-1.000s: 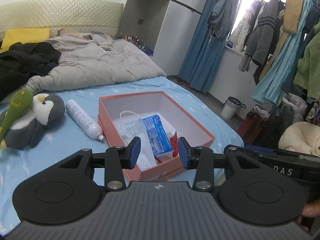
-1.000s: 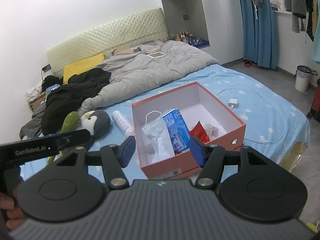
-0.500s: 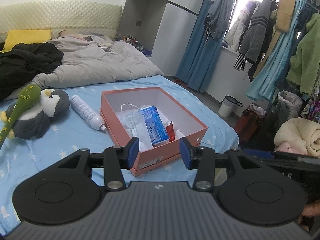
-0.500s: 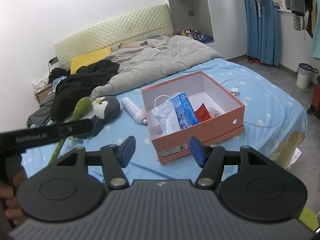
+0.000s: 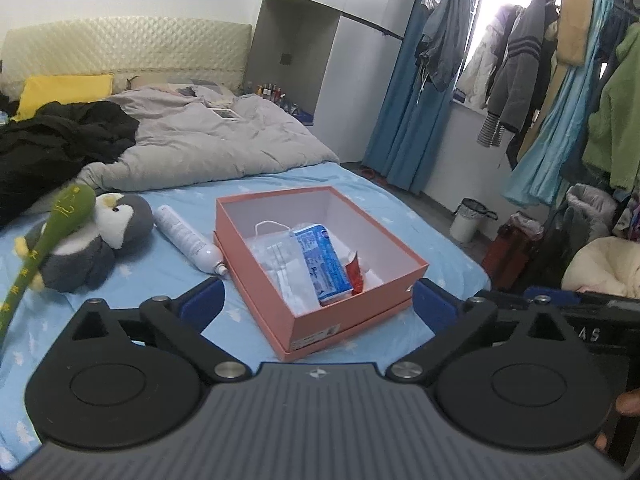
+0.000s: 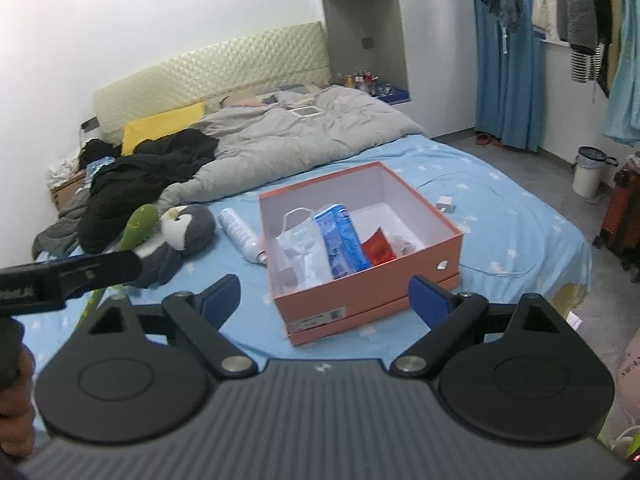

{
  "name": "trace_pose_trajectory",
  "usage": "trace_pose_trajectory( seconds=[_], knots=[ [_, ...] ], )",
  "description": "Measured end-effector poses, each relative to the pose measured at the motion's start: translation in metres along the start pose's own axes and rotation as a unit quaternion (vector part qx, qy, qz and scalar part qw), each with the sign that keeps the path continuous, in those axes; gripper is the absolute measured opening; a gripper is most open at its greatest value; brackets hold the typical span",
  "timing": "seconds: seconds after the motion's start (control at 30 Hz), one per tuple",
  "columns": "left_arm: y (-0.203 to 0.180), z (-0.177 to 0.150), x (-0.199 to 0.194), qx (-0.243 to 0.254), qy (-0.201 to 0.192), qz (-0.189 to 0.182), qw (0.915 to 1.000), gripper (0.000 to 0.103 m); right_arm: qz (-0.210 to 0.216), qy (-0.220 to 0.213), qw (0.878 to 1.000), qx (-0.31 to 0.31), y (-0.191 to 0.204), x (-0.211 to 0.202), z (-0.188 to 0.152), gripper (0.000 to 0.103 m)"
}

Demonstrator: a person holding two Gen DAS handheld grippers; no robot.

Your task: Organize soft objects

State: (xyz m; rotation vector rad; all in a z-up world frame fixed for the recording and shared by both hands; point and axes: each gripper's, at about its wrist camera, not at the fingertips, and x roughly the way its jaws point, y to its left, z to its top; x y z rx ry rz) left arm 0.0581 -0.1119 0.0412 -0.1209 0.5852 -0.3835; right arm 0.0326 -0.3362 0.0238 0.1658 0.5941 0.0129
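Note:
An open pink box [image 5: 352, 312] [image 6: 452, 244] sits on the blue bed and holds a clear bag, a blue tissue pack [image 5: 324, 258] [image 6: 340, 240] and a red packet [image 5: 354, 274]. A grey penguin plush [image 5: 100, 236] [image 6: 180, 232] with a green plush stick [image 5: 52, 232] [image 6: 138, 226] lies left of it, beside a white bottle [image 5: 186, 240] [image 6: 240, 236]. My left gripper [image 5: 316, 306] is open and empty, above the bed in front of the box. My right gripper [image 6: 324, 300] is open and empty, also in front of the box.
A grey duvet [image 5: 208, 148], black clothes [image 5: 52, 148] and a yellow pillow [image 5: 60, 90] fill the bed's far half. A white charger and cable [image 6: 446, 204] lie right of the box. Hanging clothes [image 5: 560, 92] and a white bin [image 5: 468, 220] stand to the right.
Both grippers have pulled back from the box, which now looks smaller and farther. The left gripper's fingers have opened much wider. The right gripper's have opened a little.

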Motion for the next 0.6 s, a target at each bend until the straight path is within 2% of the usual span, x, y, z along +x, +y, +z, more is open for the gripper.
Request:
trace_pose_trajectory(
  seconds=[0.27, 0.6],
  knots=[
    [-0.0032, -0.0010, 0.0050, 0.007, 0.019, 0.016, 0.9997, 0.103, -0.002, -0.001, 1.000, 0.006, -0.0050, -0.0014, -0.0001, 0.093],
    [-0.0070, -0.0022, 0.0032, 0.011, 0.015, 0.023, 0.9996, 0.103, 0.003, 0.003, 1.000, 0.007, -0.0044, -0.0017, 0.0005, 0.093]
  ],
)
